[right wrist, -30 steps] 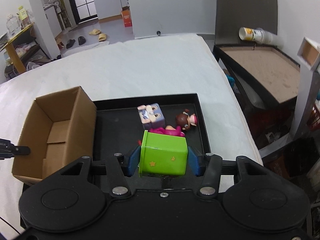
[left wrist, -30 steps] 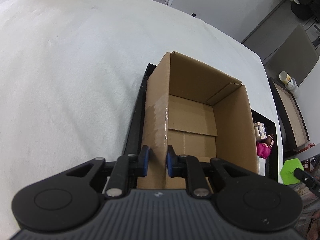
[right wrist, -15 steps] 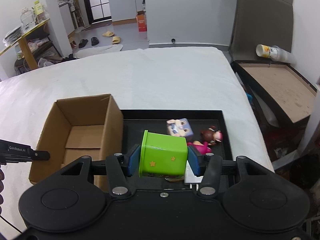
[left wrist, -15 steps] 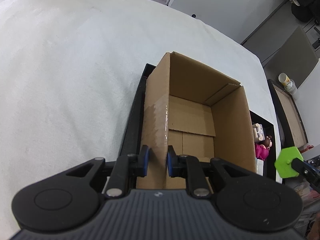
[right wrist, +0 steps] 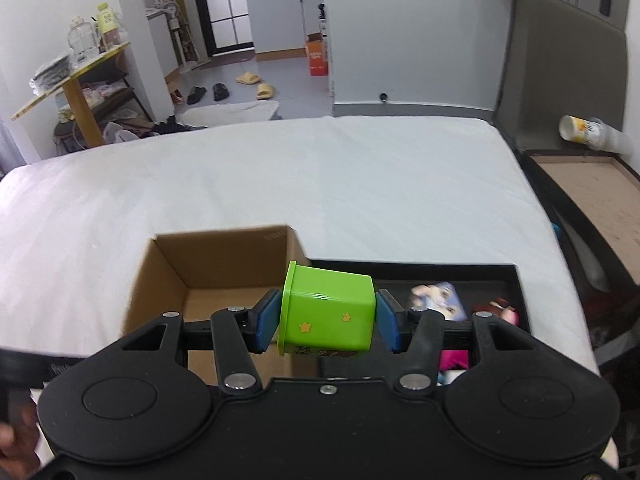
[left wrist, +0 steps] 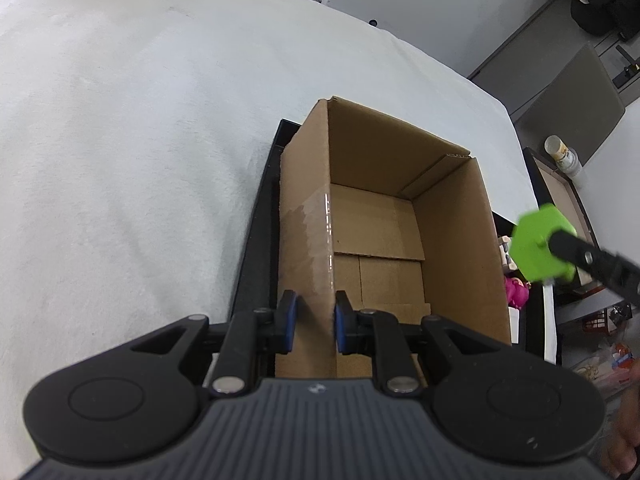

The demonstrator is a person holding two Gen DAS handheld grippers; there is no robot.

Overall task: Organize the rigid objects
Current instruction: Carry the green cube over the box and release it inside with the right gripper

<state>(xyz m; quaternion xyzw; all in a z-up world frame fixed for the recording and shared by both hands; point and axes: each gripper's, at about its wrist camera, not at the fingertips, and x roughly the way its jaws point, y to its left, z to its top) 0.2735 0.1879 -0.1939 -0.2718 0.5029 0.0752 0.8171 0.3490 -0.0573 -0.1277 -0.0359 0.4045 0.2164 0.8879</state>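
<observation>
My right gripper (right wrist: 327, 326) is shut on a green cup with yellow stars (right wrist: 328, 318), held on its side above the right wall of the open cardboard box (right wrist: 224, 264). The green cup (left wrist: 538, 248) also shows in the left wrist view, in the air just right of the box. My left gripper (left wrist: 312, 322) is shut on the near left wall of the cardboard box (left wrist: 308, 240). The box is empty inside and stands on a black tray (right wrist: 472, 270).
On the tray right of the box lie a blue picture cube (right wrist: 438, 300), a small doll figure (right wrist: 500, 312) and a pink toy (left wrist: 516, 294). The tray sits on a white bed. A low side table (right wrist: 588, 188) with a tipped cup stands to the right.
My right gripper has carried the green cup up and leftward from over the tray to the box's right wall. My left gripper stays clamped on the box wall.
</observation>
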